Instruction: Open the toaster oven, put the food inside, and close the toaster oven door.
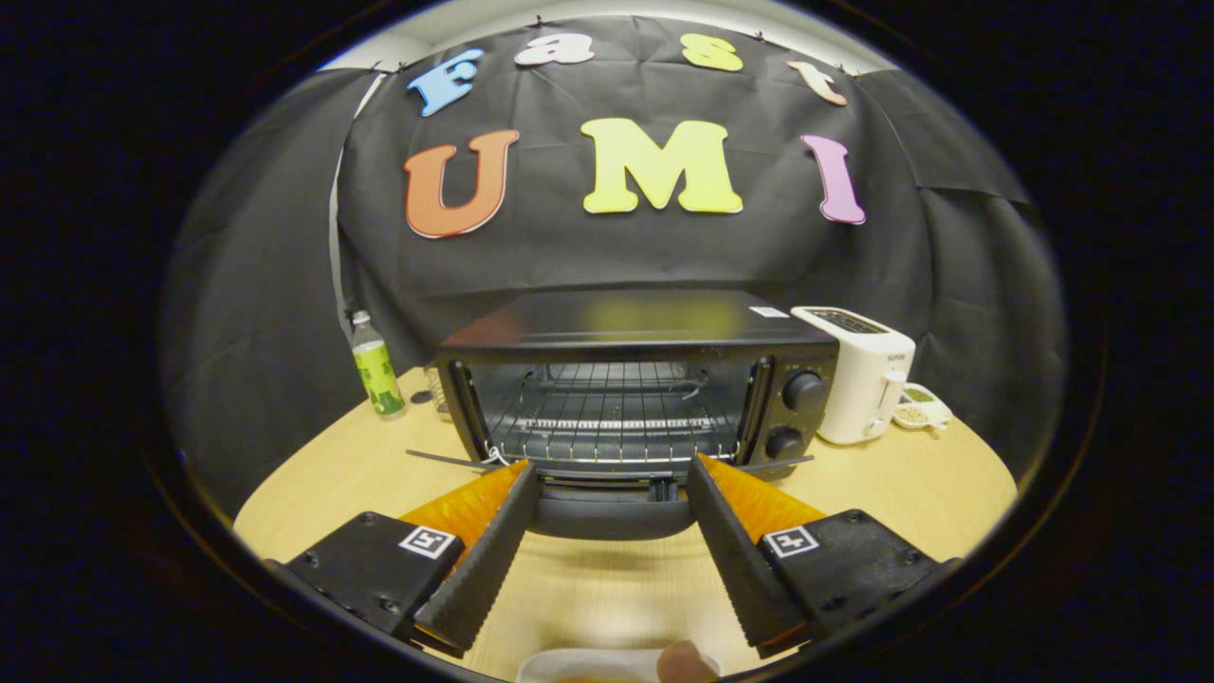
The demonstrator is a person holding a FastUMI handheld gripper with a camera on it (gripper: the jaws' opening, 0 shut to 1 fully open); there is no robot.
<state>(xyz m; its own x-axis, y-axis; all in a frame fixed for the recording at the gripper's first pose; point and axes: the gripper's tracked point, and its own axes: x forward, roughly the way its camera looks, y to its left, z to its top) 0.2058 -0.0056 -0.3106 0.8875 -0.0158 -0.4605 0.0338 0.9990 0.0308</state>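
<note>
Between our fingers: bare stretch of the wooden table (607,579), nothing held there.
Gripper (613,471): we've got it spread wide open, the two fingers angled apart, tips hovering at the front edge of the lowered door.
Finger tips: one sits at each end of the door, neither pressing on it as far as we can tell.
Just below us: the rim of a pale plate (588,666) peeks in behind the fingers, with a rounded brownish piece, food or a fingertip we can't say (685,662), sitting at its edge.
Door (612,512): folded down and flat toward us, its dark curved handle between our finger tips.
Toaster oven (635,379): straight ahead, black, mouth open, and we're looking right into it.
Wire rack (607,417): inside the cavity, level, with nothing on it.
Knobs (802,391): two round black ones stacked on the oven's right-hand panel, beyond our right finger.
Toaster (865,375): white, slot type, standing just right of the oven.
Small dish (920,410): white, beyond the toaster's right side, something pale and grainy in it.
Bottle (377,365): clear with a green label, upright, well off to the oven's left near the cloth wall.
Glass (436,389): small and clear, tucked against the oven's left corner.
</note>
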